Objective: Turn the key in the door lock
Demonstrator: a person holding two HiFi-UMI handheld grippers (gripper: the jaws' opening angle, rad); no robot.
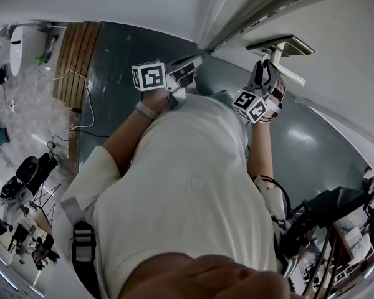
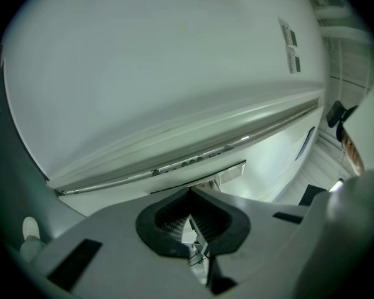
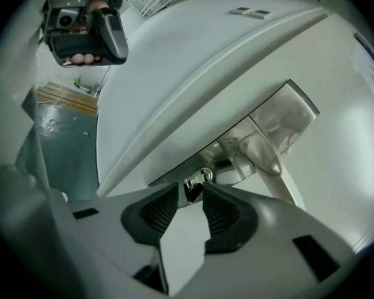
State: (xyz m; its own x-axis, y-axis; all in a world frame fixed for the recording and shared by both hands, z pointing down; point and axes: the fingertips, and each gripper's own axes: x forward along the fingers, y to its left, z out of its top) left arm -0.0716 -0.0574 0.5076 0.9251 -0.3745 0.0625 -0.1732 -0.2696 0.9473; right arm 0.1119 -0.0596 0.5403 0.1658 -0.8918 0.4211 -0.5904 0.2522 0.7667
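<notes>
The right gripper [image 3: 190,192] has its jaws released. The key [image 3: 197,180] sits dead ahead between their tips, seemingly untouched, with its long axis along theirs, just below the door handle [image 3: 265,145]. The left gripper [image 2: 190,198], clenched empty, hangs well left of that handle. Only the right gripper view shows the key.

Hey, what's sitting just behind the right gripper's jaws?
The key, stuck in the silver lock plate by the door handle; the right gripper is open. Keyhole and key blade are covered.
</notes>
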